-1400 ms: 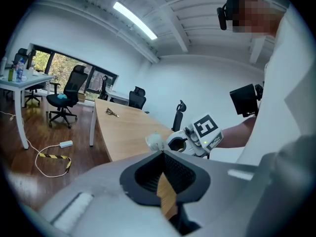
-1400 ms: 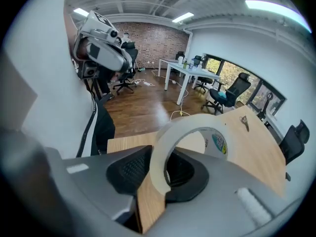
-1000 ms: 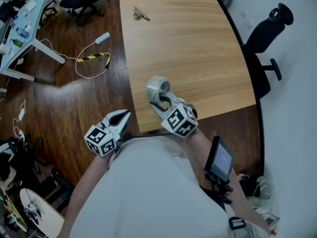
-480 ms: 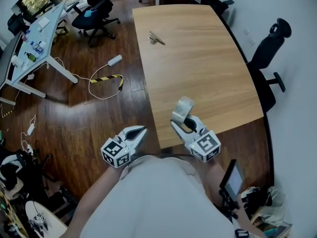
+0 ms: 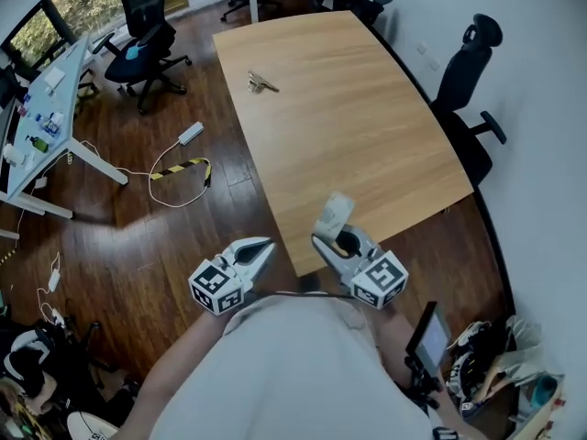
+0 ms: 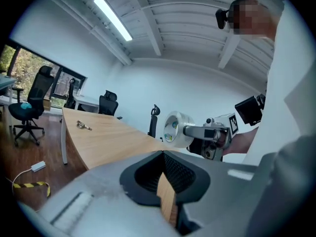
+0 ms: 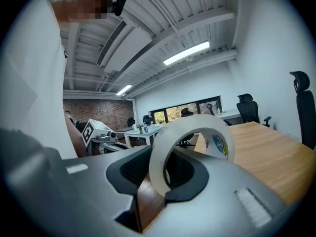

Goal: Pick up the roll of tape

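Observation:
The roll of clear tape (image 5: 335, 213) stands on edge in my right gripper (image 5: 332, 232), which is shut on its band and holds it in the air over the near edge of the wooden table (image 5: 367, 126). In the right gripper view the tape ring (image 7: 155, 167) sits between the jaws of my right gripper (image 7: 165, 181), its printed core label facing right. The left gripper view shows the roll (image 6: 177, 129) side-on at about the table's height. My left gripper (image 5: 264, 244) hangs left of the table's corner above the floor, shut with nothing in it (image 6: 163, 154).
A small bunch of keys (image 5: 261, 83) lies on the far part of the table. A black office chair (image 5: 468, 71) stands at the table's right side, another (image 5: 142, 44) at the far left. A white cable with a yellow-black strip (image 5: 183, 168) lies on the wood floor.
The right gripper has risen with the tape roll, lifting it off the table's near edge, and has rolled. The left gripper rose a little and stayed shut.

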`<state>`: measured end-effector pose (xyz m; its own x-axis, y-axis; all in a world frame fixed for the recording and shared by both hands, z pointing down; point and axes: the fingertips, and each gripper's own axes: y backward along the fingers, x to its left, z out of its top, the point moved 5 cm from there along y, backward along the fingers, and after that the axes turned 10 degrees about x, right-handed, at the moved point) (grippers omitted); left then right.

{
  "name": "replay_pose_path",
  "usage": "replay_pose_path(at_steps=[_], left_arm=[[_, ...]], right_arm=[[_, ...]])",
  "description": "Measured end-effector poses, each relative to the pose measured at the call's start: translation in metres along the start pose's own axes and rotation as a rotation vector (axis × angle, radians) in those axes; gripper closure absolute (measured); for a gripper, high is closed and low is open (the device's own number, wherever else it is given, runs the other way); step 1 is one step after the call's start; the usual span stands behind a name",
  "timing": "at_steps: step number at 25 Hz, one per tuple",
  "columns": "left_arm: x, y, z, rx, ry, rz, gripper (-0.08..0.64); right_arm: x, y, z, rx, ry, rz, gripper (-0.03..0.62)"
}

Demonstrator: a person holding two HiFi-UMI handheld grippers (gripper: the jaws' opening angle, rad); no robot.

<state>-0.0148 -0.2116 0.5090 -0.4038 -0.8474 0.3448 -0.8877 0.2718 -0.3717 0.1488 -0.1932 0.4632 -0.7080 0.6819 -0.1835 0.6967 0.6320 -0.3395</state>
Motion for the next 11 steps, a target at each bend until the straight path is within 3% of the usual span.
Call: replay_pose_path(at_steps=[11], left_arm=[[-0.022, -0.011, 0.004, 0.054, -0.053, -0.114, 0.554]], right_arm=[[0.017, 0.032, -0.015, -0.021, -0.063, -0.095, 0.499]])
